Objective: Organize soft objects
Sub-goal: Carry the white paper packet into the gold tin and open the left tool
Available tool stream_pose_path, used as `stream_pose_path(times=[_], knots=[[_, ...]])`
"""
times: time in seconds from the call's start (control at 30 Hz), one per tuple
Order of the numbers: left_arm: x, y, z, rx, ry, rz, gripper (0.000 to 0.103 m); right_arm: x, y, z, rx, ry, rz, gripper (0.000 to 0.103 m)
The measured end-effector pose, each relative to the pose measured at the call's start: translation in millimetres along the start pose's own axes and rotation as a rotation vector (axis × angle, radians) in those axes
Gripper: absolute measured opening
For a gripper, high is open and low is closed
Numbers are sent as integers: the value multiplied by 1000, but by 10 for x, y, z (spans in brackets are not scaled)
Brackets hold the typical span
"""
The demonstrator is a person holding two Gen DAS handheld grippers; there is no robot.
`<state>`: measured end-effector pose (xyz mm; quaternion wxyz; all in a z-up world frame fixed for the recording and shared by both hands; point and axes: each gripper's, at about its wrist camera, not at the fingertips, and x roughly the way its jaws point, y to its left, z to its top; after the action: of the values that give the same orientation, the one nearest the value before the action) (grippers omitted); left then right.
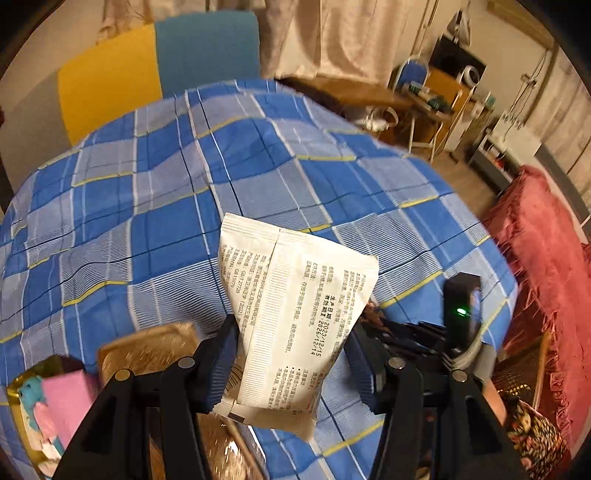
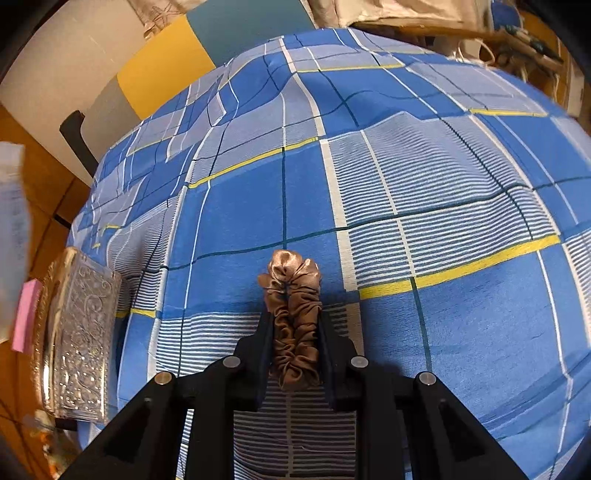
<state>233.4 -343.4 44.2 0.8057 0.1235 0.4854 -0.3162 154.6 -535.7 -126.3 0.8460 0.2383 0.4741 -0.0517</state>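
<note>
One white packet (image 1: 295, 317) with black print sits between the left gripper's (image 1: 291, 354) two fingers (image 1: 221, 365), which stand wide and press its sides, holding it clear above the cloth. One brown satin scrunchie (image 2: 293, 321) is squeezed long and narrow between the right gripper's (image 2: 293, 332) fingers (image 2: 264, 354), which are closed tight on it just over the cloth; whether it touches the cloth is unclear. One embossed metal box (image 2: 79, 343) stands at the left edge of the surface in the right view, and the left view shows one gold tin (image 1: 147, 350) low at its left edge; they may be the same thing. One pink block (image 1: 70, 398) and one small blue plush toy (image 1: 31, 397) lie beside that tin. The surface is covered by one blue checked cloth (image 1: 258, 155) with white stripes and thin yellow lines, rumpled in places. Beyond it, one yellow panel (image 1: 107, 81) and one teal panel (image 1: 207, 48) lean at the wall under pale curtains (image 1: 332, 33). To the right stand one blue chair (image 1: 413, 74), a cluttered desk (image 1: 432, 99) and one red fringed cover (image 1: 535, 258).
</note>
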Motion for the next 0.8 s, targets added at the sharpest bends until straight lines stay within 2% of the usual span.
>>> stream_pose_path(times=[0.2,0.37,0.53,0.63,0.8], knots=[[-515,122,-420,-72,-80,-73,57,-61,141,-36,-74,-32,-44,23],[-869,282,-790,-107,-159,-76,57,-168,257,-46,-129,-75,-71,23],[-1110,768,-1210,-244,-196,-61,57,-185,262,-71,-124,-73,-67,23],[-1208,1112,-1461,-333,-209,-25,57,-172,265,-86,-122,-66,-69,23],[-1207,1626,-1829,-469,-197,12,57,-149,290,-94,-122,-64,-69,23]])
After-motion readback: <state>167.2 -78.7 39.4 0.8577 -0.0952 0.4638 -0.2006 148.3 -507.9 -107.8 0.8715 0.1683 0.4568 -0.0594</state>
